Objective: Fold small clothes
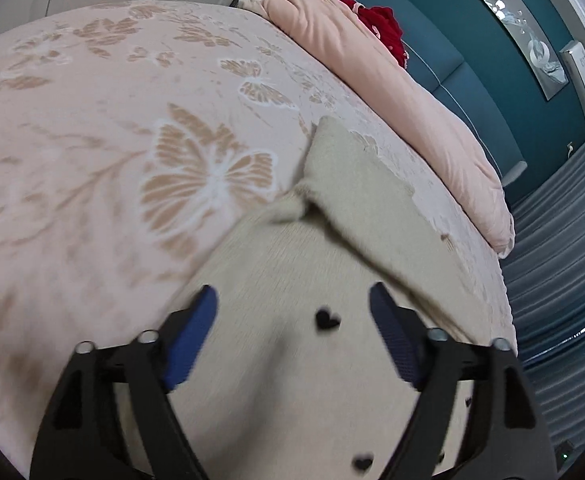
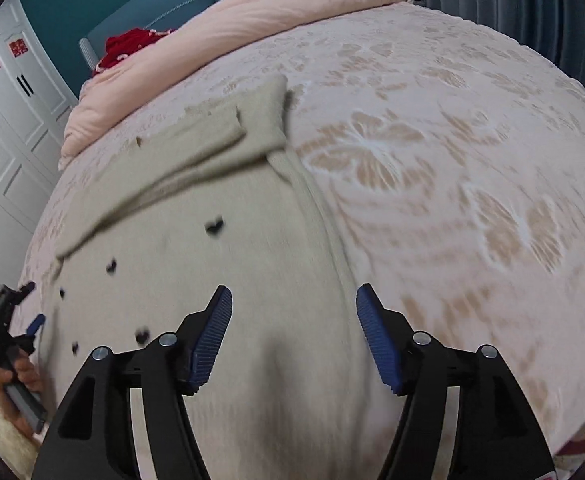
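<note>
No legible text, brand or number in either view. Two red square signs (image 2: 3, 58) sit on the white wardrobe doors (image 2: 8, 120), left of the bed's teal headboard (image 2: 140, 8); their markings are too small to read. Lettering on white panel (image 1: 582, 84), right of headboard, blurred.

Left gripper (image 1: 292, 300), jaws spread wide, hovers over a beige sweater (image 1: 292, 360) with black hearts on a butterfly-patterned bedspread (image 1: 132, 120); pink duvet (image 1: 372, 60) far right.

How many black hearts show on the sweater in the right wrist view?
5 on the sweater: one mid-panel, one lower left, a tiny one, two nearest. Folds may hide more.
</note>
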Demonstrator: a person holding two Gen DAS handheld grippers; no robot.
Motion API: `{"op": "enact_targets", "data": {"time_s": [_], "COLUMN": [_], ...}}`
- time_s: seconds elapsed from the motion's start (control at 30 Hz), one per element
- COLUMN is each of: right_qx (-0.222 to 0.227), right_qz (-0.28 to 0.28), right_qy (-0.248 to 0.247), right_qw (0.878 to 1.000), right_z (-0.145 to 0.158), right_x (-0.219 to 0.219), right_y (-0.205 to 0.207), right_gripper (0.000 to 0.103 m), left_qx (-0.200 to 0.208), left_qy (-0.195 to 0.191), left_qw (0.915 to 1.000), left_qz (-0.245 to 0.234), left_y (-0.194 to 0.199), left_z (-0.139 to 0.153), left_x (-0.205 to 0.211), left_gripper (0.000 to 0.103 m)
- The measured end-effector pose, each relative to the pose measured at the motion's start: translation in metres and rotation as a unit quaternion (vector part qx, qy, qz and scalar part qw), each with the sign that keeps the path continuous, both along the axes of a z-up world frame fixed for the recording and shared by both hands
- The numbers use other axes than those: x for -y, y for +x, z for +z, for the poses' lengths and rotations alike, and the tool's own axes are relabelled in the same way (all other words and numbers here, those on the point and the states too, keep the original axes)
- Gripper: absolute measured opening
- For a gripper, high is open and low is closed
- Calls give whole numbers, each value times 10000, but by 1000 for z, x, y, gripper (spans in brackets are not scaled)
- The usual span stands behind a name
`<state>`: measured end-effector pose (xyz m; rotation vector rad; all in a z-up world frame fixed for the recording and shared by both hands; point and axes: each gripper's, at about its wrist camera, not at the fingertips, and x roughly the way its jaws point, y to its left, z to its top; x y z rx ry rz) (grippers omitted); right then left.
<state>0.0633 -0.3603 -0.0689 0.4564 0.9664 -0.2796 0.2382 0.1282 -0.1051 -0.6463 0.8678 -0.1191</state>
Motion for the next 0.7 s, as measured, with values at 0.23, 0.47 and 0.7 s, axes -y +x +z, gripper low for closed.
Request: {"op": "enact_targets", "data": {"time_s": [0.23, 0.47, 0.7], "right_qx": [-308, 92, 184], "right_qz": [-284, -369, -387], "right_qy": [1015, 1429, 1520], "right_qw": [9940, 9890, 9875], "right_z": [-33, -41, -41], "right_x": [-14, -33, -37], "right_y": [-90, -75, -31], "right_gripper": [70, 79, 67], "left_qx": [-694, -579, -803], "left_qy": [-421, -353, -615], "left_qw": [9965, 9969, 9940], "left_qz": [-219, -408, -424], "left_y": [-121, -112, -67], "left_z": [-15, -14, -16], "left_x": [-46, -15, 7], "left_gripper": [90, 98, 76]}}
